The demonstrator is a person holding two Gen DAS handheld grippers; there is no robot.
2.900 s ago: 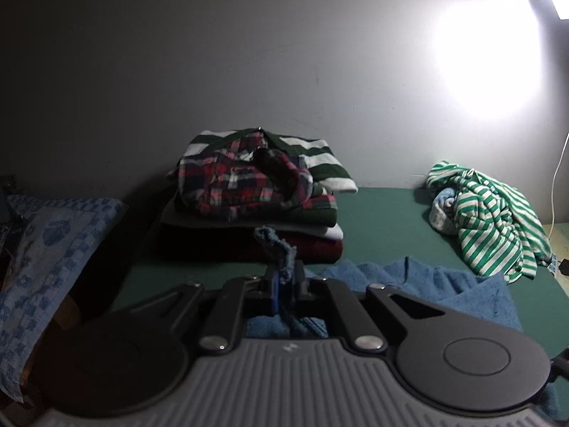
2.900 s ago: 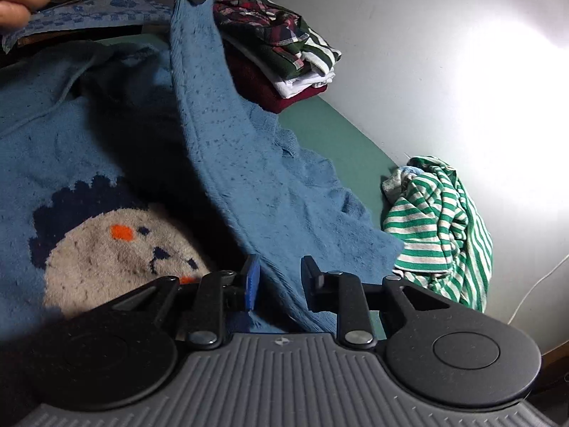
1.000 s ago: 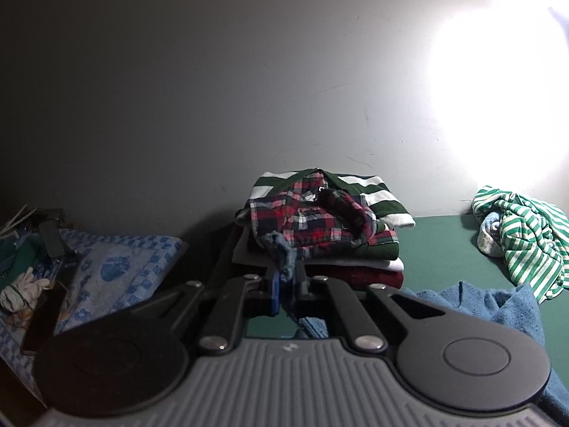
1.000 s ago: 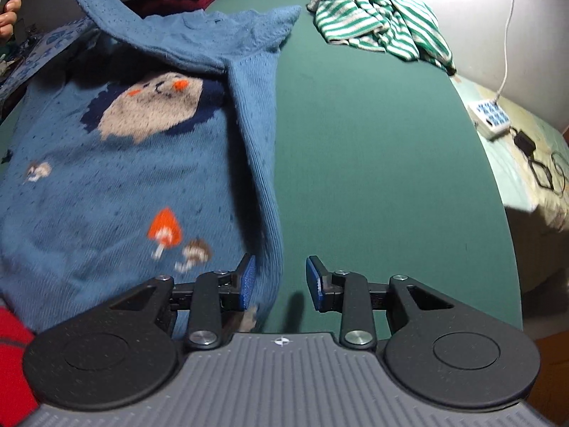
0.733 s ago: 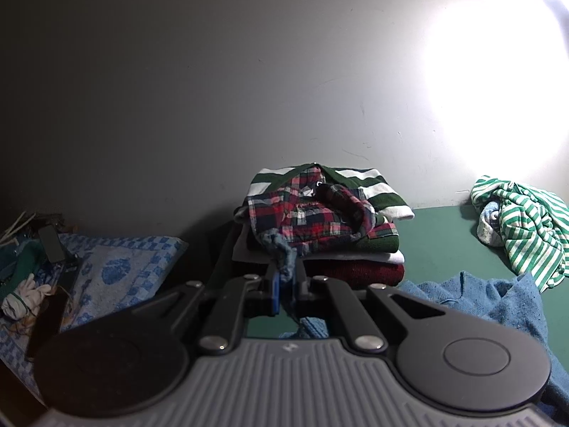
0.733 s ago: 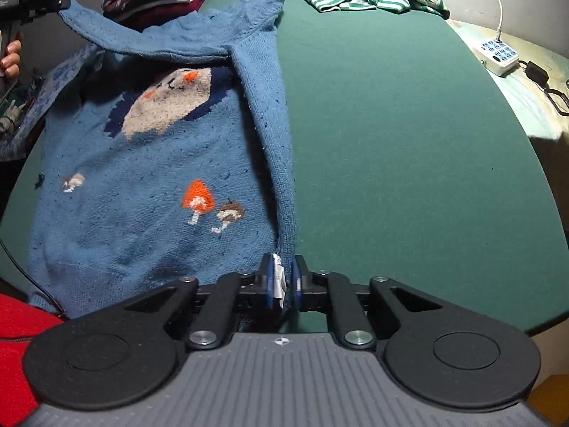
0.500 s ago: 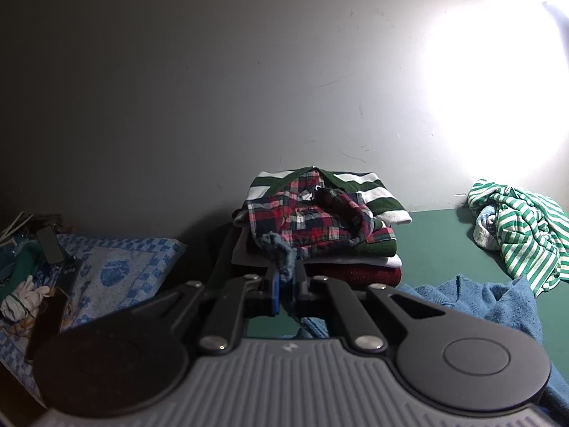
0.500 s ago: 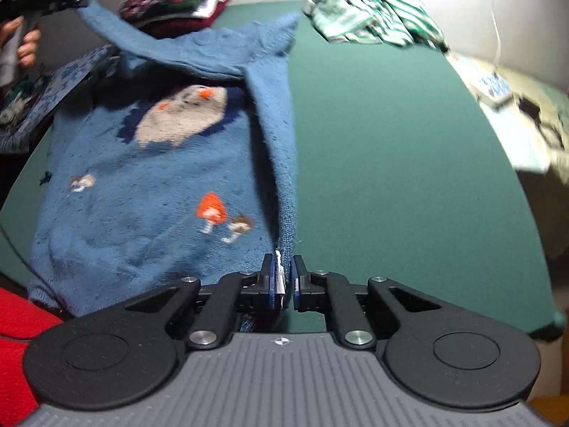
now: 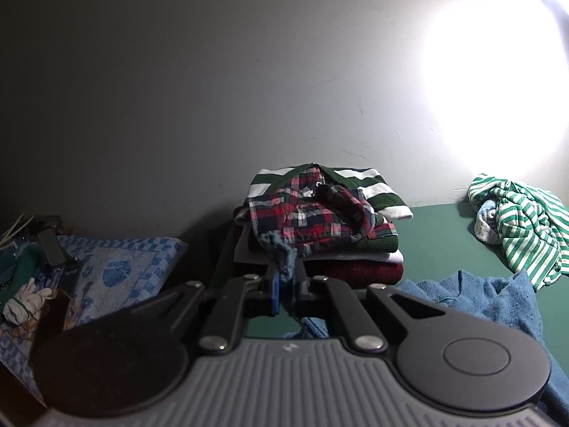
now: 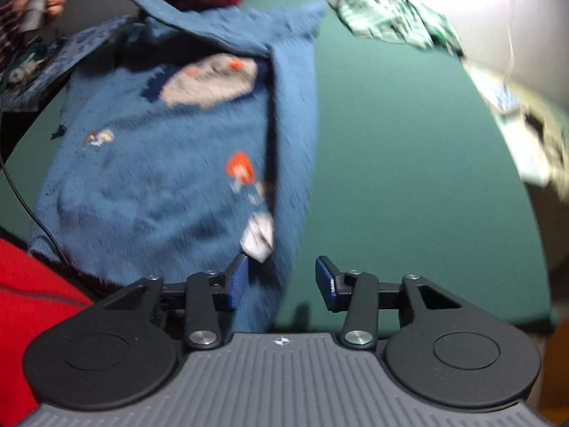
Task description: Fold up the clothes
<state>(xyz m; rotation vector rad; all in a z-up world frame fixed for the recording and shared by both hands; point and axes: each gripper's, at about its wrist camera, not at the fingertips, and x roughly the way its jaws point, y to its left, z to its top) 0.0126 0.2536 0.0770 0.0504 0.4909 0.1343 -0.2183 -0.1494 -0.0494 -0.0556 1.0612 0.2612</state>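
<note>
Sweater: the blue sweater [image 10: 149, 178] lies face up on the green worktop [image 10: 409, 163], hem toward the right claw, collar end away toward the folded stack [image 9: 320, 220].
Long axis: runs from the near hem to the far collar; the right side panel is folded in over the body, its edge in line with the right claw.
Right claw [image 10: 281, 281]: aimed steeply down just over the hem; its jaws are opening, with the folded edge and its white tag [image 10: 259, 238] between and just ahead of the pads, not pinched. This view is blurred.
Left claw [image 9: 284, 284]: clenched on a bunch of blue knit, held above the worktop at the far left end, tilted a little down.
Nearer hand: right for the hem, left for the collar end.
Next, likely: regrip the hem for a lengthwise fold.
</note>
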